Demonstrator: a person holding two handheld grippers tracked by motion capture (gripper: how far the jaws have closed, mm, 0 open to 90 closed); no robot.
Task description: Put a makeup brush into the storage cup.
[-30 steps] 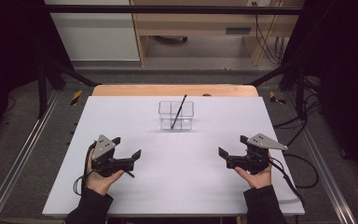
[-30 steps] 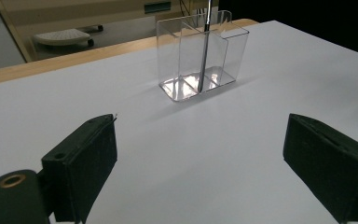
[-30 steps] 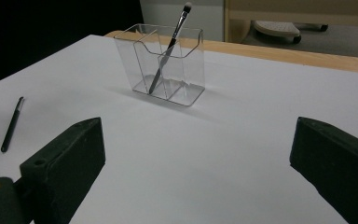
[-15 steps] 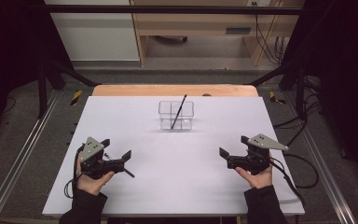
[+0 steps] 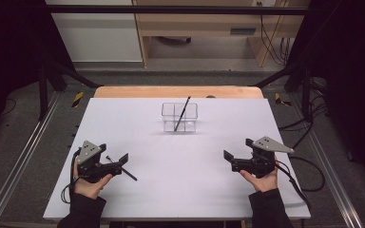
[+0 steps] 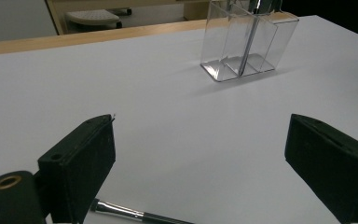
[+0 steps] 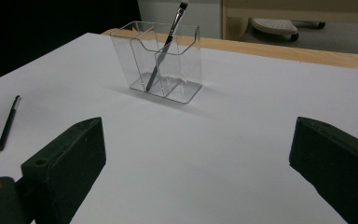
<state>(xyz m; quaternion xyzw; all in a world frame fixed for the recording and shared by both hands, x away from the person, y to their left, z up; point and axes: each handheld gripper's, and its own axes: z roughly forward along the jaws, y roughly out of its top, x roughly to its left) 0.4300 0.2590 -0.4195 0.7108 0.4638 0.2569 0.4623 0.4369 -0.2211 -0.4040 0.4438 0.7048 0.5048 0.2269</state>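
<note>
A clear acrylic organizer [image 5: 179, 117] with compartments stands at the table's far middle. A black makeup brush [image 5: 182, 112] leans in it, bristles up. A second black brush [image 5: 130, 175] lies flat on the white table, just under and in front of my left gripper [image 5: 113, 154]. In the left gripper view the left gripper [image 6: 200, 158] is open, with that brush's silver ferrule [image 6: 121, 213] low between the jaws and the organizer [image 6: 242, 42] far ahead. My right gripper [image 5: 238, 150] is open and holds nothing. In its own view the right gripper [image 7: 196, 163] faces the organizer [image 7: 161, 60], and the loose brush [image 7: 8, 122] lies far left.
The white table top [image 5: 180, 190] has a wooden strip [image 5: 176, 91] along its far edge. Metal rails [image 5: 24, 156] run along both sides, and cables [image 5: 309, 166] trail at the right. A cabinet and desk stand beyond the table.
My left gripper has shifted a little to the left and toward the near edge, still open. The brush beneath it stays on the table. The right gripper has not moved.
</note>
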